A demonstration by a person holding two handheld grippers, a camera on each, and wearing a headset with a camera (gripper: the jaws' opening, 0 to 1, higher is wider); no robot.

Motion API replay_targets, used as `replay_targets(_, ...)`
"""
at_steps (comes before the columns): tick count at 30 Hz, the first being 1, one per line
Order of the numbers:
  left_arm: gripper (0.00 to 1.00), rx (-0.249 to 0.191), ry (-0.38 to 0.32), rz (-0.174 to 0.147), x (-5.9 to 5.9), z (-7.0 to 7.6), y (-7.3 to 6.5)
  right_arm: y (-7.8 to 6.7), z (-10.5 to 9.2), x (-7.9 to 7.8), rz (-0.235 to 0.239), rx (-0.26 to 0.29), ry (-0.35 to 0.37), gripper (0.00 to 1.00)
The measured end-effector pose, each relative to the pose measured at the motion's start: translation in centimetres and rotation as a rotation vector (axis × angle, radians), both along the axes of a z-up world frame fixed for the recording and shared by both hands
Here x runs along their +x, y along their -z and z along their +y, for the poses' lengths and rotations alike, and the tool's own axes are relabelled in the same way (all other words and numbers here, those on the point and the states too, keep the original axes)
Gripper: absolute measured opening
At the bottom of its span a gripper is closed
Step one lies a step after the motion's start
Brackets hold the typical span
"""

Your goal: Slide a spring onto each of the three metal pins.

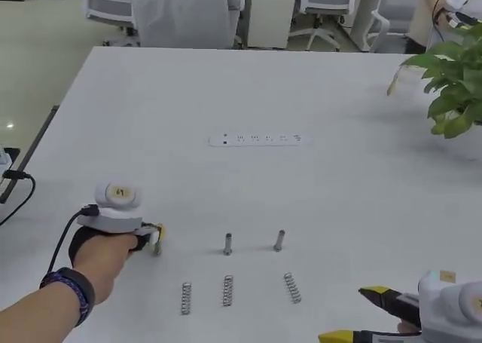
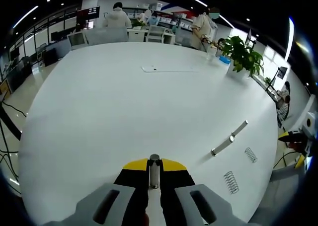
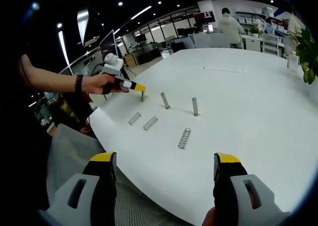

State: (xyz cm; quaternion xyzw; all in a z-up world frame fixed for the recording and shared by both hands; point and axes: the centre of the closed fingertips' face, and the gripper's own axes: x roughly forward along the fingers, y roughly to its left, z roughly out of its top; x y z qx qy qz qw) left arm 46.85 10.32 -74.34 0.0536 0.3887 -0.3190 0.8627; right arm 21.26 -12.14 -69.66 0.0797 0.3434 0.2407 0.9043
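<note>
Left gripper (image 1: 156,239): lower left, your jaws clamped on upright left pin (image 2: 154,170).
Springs (image 1: 227,290): row lying bottom centre, long axes running away from you.
Right spring (image 1: 292,287): up-left of right gripper (image 1: 340,313), your nearer one.
Right gripper: jaws apart, empty.
Views: left gripper view shows the clamp; head view blurs it.

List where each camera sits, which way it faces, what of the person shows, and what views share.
Head view: on the person's head, looking down at the table; the left gripper, a forearm and the right gripper show.
Left gripper view: on the left gripper, facing across the table toward a plant; its jaws, shut on a pin, show.
Right gripper view: on the right gripper by the table's near edge, facing the left gripper; its open jaws show.
Shared: head and right gripper views both show three springs.
</note>
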Motion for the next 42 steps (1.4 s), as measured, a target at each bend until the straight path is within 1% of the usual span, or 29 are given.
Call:
replay_targets(11,0.00,0.003,0.001,-0.010,-0.7,0.5,-0.2,0.2,0.4,-0.1,0.001,-0.005,-0.018,0.80)
replay_targets(14,0.00,0.003,0.002,-0.019,-0.7,0.5,-0.3,0.2,0.5,-0.1,0.002,-0.007,-0.023,0.80)
replay_targets(16,0.00,0.004,0.003,-0.020,-0.8,0.4,-0.4,0.2,0.6,-0.2,0.001,-0.007,-0.026,0.80)
replay_targets(19,0.00,0.012,0.016,-0.029,-0.7,0.3,-0.3,0.2,0.5,-0.2,0.002,-0.008,-0.028,0.80)
replay_targets(21,0.00,0.016,0.024,-0.033,-1.0,0.2,-0.3,0.2,0.6,-0.2,0.001,-0.006,-0.029,0.80)
replay_targets(23,0.00,0.020,0.030,-0.037,-0.8,0.2,-0.2,0.2,0.5,-0.2,0.002,-0.008,-0.031,0.80)
replay_targets(27,0.00,0.027,0.041,-0.043,-0.7,0.1,0.0,0.2,0.4,-0.2,0.002,-0.008,-0.030,0.80)
replay_targets(35,0.00,0.051,0.077,-0.057,-1.2,-0.2,0.2,0.0,0.3,0.0,-0.002,-0.006,-0.029,0.79)
replay_targets(42,0.00,0.057,0.091,-0.060,-1.7,-0.4,0.3,0.1,0.4,0.0,-0.001,-0.005,-0.031,0.79)
